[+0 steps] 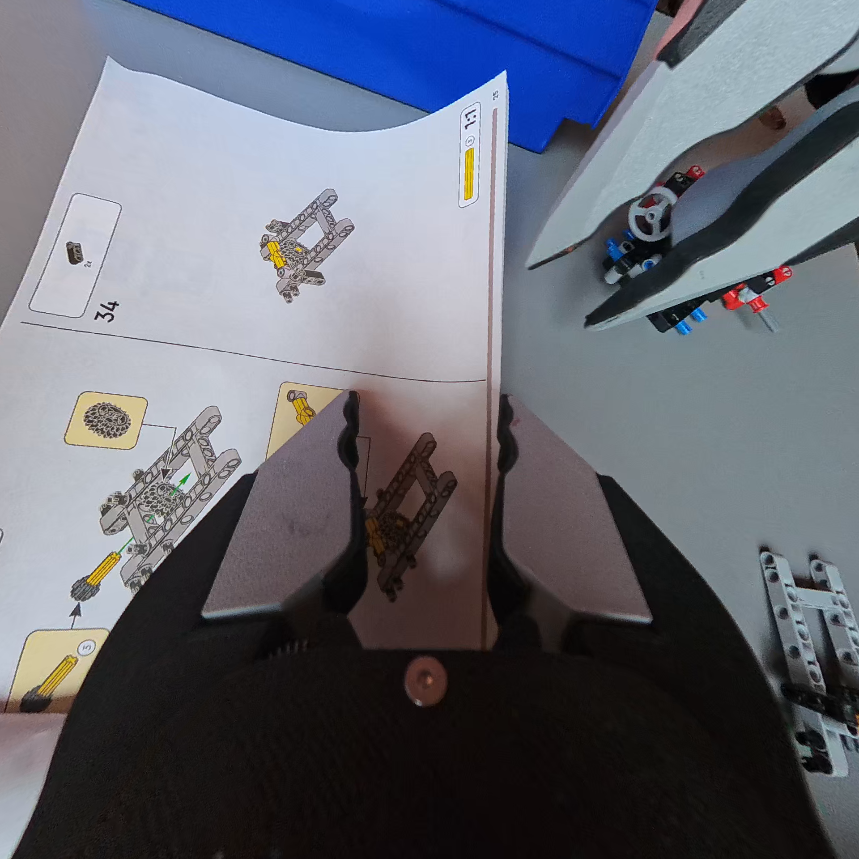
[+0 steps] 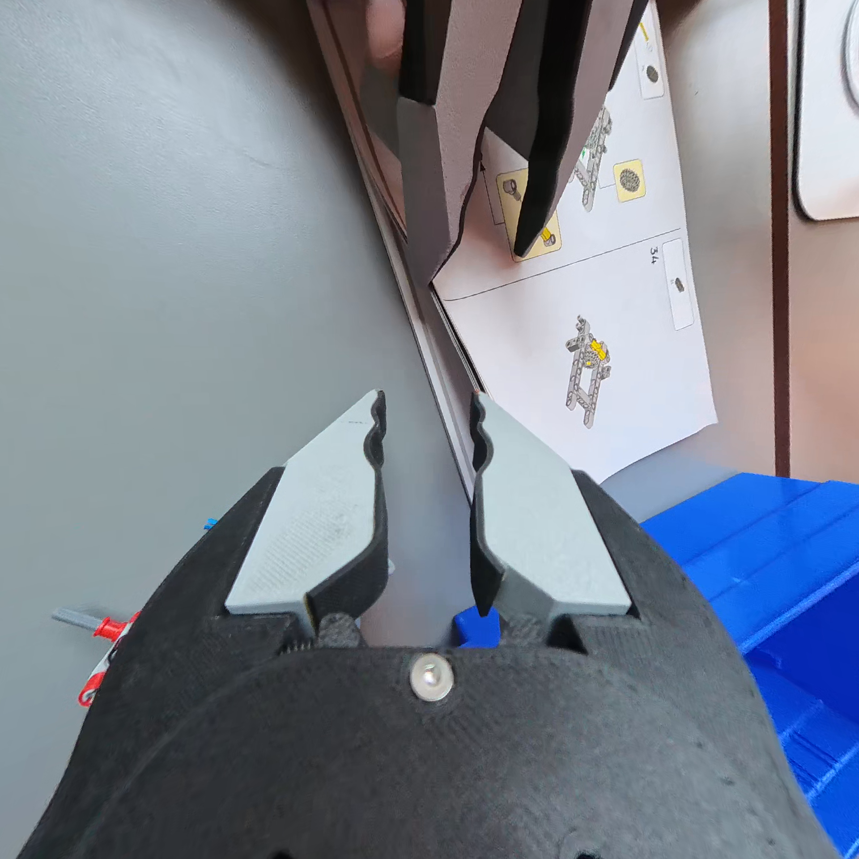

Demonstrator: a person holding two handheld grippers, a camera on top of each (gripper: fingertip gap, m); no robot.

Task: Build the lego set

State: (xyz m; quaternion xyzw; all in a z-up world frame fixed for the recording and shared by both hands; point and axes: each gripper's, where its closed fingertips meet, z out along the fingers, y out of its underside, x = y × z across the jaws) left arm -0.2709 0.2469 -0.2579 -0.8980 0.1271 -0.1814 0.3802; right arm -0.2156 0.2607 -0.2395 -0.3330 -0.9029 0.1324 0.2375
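The instruction booklet lies open on the grey table, its far page edge curling up. My left gripper hovers over its right part, open and empty; it also shows in the right wrist view. My right gripper is open and empty over the table by the booklet's edge. In the left wrist view the right gripper is low over a small black assembly with blue pins, red parts and a grey wheel. Its red end shows in the right wrist view. A grey beam frame lies at lower right.
A blue bin stands behind the booklet and to the right of my right gripper. A white flat object lies past a dark strip at the far right. A person's fingertip shows by the left gripper. The white flat object sits 30 cm or so from the ends of my left fingers.
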